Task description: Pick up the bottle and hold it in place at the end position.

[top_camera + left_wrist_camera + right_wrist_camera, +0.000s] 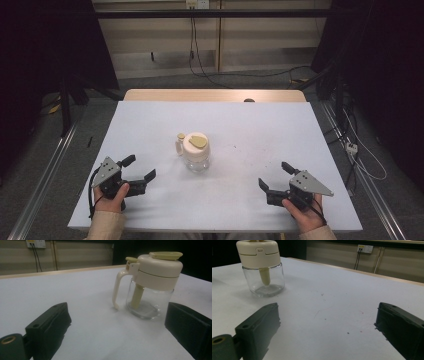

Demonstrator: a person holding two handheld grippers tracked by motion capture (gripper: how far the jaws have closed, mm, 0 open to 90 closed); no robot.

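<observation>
Near the middle of the table (150, 125): a small glass jar (196, 161) with a cream lid (194, 145), standing upright on the pale sheet. On the lid, a flat olive-yellow flap (199, 142); at the jar's left in the high view, a cream loop handle (178, 146) topped by a small yellow button (181, 136). Inside the glass, a pale yellow tube (136, 297) hanging down from the lid, ending close to the bottom; apparently nothing else in the jar, though hard to tell through the glass.

Low and left of the jar: left gripper (139, 170), held in a hand (114, 196) with a beige sleeve, jaws spread wide and bare, pointed up and to the right toward the jar. Well apart from it, nothing between the jaws but table surface. In the left gripper view, jar (150, 282) standing beyond the jaws, nearer the right one, handle turned to the left.

Low and right of the jar: right gripper (274, 175), held in the other hand (305, 214), jaws likewise spread wide and gripping nothing, aimed up and to the left. Also well apart from the jar. In the right gripper view, jar (263, 272) at far upper left, beyond the left jaw; a few small dark specks (348, 333) on the sheet between the jaws.

Beyond the far table edge: floor with cables (250, 75) and a wall socket (196, 4).
</observation>
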